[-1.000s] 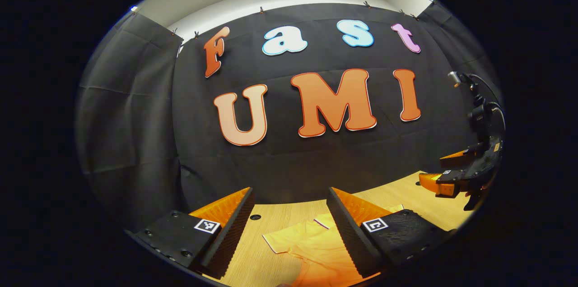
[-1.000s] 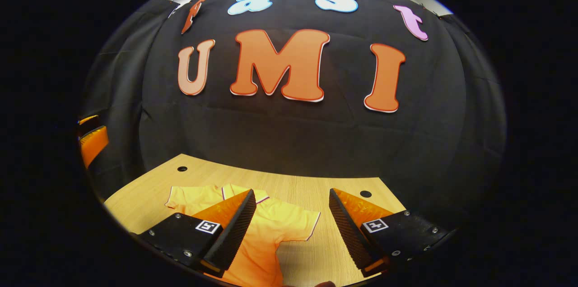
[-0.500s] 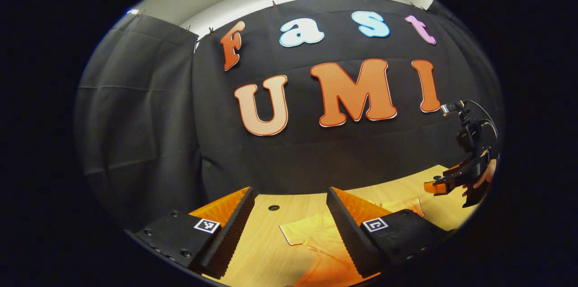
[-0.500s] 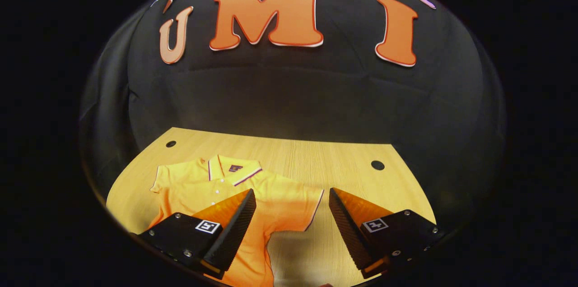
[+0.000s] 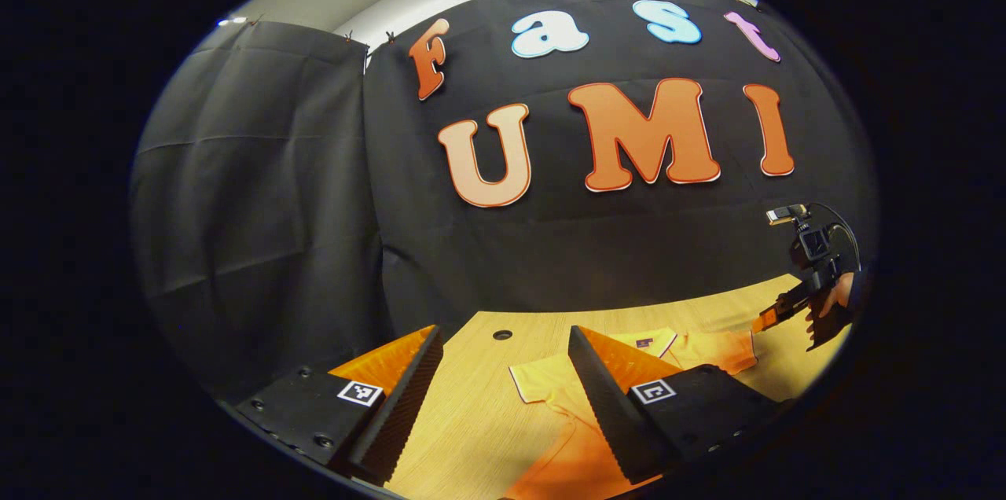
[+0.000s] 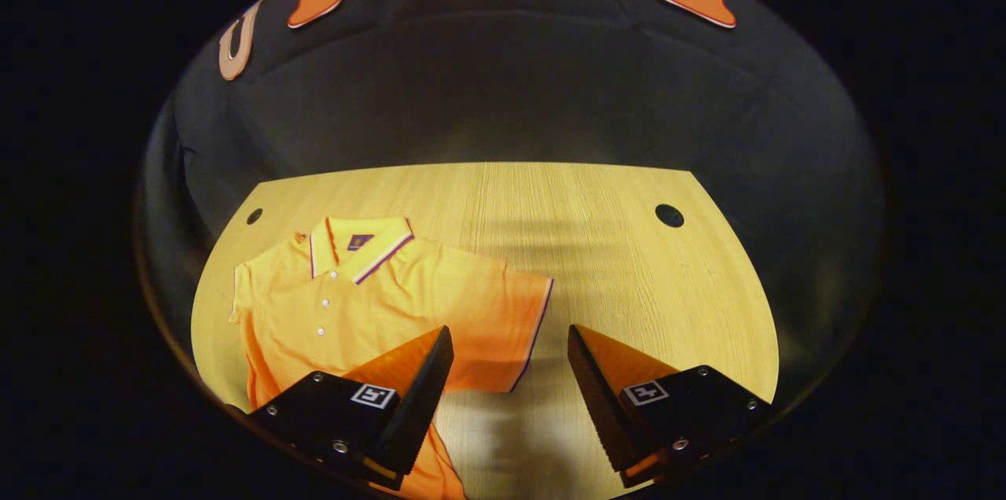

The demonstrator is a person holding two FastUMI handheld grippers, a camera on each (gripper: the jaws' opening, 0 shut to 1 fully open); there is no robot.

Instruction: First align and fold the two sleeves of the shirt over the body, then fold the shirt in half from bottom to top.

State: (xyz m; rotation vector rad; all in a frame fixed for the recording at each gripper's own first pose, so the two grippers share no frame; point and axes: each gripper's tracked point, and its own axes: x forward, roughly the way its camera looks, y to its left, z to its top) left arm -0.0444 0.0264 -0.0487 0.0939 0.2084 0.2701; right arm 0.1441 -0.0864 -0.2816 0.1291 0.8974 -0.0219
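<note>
1. The shirt lies flat and face up on the table, collar toward the back edge, near the table's left side in the right gripper view. Both sleeves are spread out; nothing is folded yet.
2. The right gripper hovers above the table with its jaws wide apart and empty. The right sleeve lies just ahead of it, its trimmed hem between the two fingers' lines of sight.
3. The left gripper is also spread apart and holds nothing. In its view the left sleeve sits ahead, partly hidden behind one finger, near the table's left edge.
4. The right gripper and the hand holding it show far off in the left gripper view, above the shirt's far sleeve.
5. Step in hand, as I judge it: the approach for the first fold, the sleeves.
6. The next move calls for lowering each gripper to its sleeve's hem, pinching only the sleeve layer, then carrying it inward over the body so the edges line up.
</note>
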